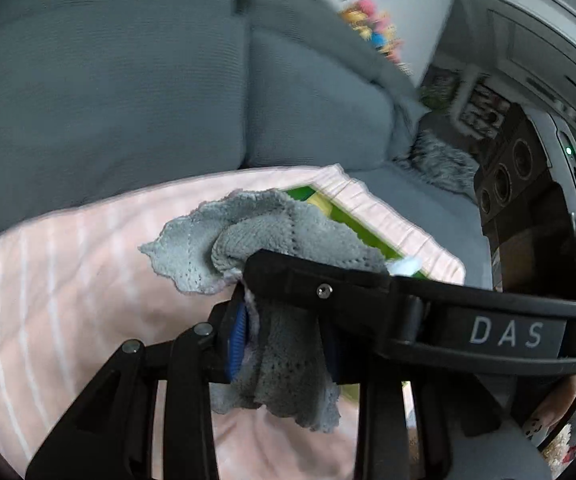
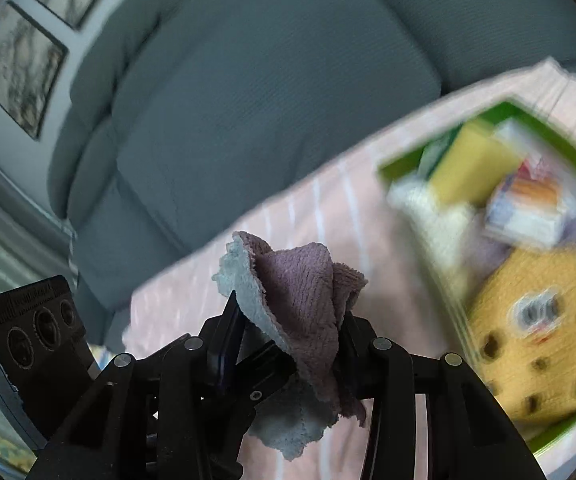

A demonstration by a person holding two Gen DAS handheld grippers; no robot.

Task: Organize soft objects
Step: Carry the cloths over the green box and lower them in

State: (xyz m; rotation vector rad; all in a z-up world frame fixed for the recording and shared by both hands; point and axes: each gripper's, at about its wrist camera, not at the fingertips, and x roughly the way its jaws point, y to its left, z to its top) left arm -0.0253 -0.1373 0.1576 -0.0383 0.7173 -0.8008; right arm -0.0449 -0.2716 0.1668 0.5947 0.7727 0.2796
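A small terry cloth, grey on one side and lilac on the other, is bunched up above a pink striped blanket point(image 1: 67, 280). In the left wrist view the cloth point(image 1: 279, 224) hangs between the fingers of my left gripper point(image 1: 288, 340), which is shut on it. A black finger point(image 1: 316, 280) of the other gripper crosses over the same cloth from the right. In the right wrist view the cloth point(image 2: 300, 280) stands up between the fingers of my right gripper point(image 2: 292, 320), also shut on it. The left gripper's body point(image 2: 27, 340) shows at lower left.
A green box point(image 2: 528, 116) lies on the blanket point(image 2: 308, 208) to the right, holding a yellow sponge point(image 2: 476, 164), a cookie-shaped plush point(image 2: 536, 340) and other soft items, all blurred. Grey sofa cushions point(image 1: 107, 80) rise behind. A furry grey cushion point(image 1: 436, 160) lies at the sofa's far end.
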